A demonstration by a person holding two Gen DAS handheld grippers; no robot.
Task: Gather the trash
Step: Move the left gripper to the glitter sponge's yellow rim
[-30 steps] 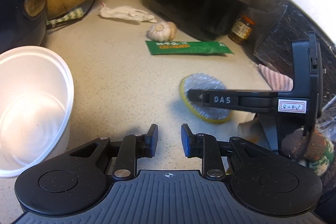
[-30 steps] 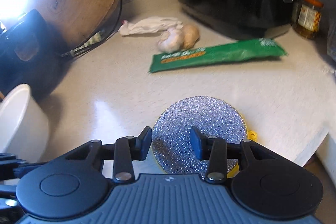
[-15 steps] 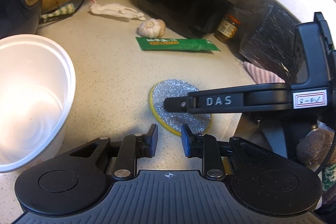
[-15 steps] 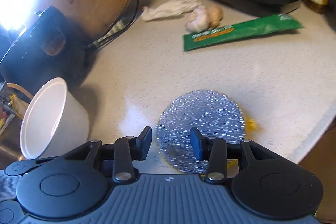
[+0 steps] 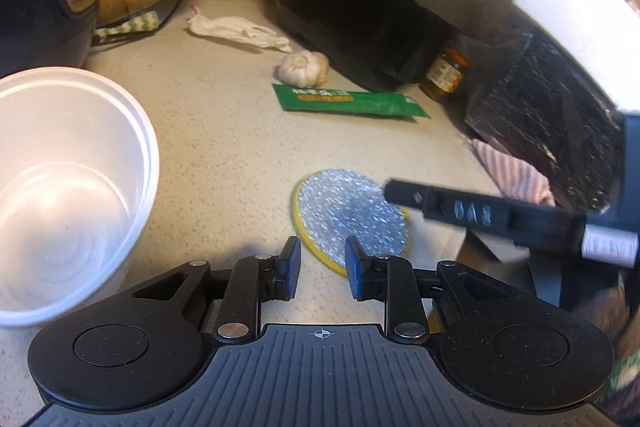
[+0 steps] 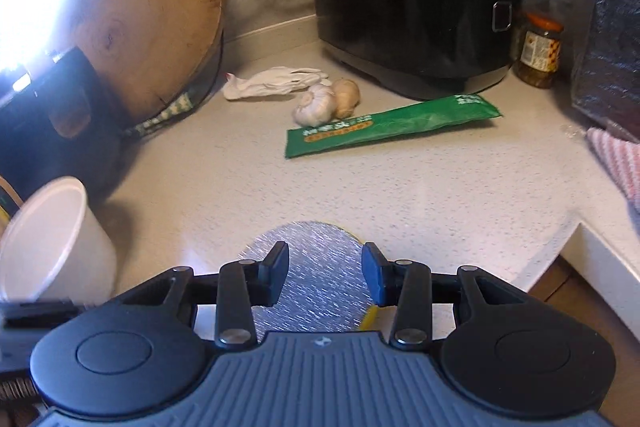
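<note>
Nearest, the left gripper hung w/ jaws partly apart, nothing between them, same gap as a sec ago. The right gripper was likewise part-open and empty, over the near half of the silver scrub pad, which lay flat on the counter near its front edge. In the left view the right gripper's finger reached over the pad's right rim; half a sec earlier it crossed the pad's middle, so it had drawn back to the right. White cup stood upright at left, empty. Farther back: green wrapper lying flat, garlic just behind it, crumpled white tissue beyond, none of them shifted vs. earlier. At the rear, black cooker, jar, round wood board.
</note>
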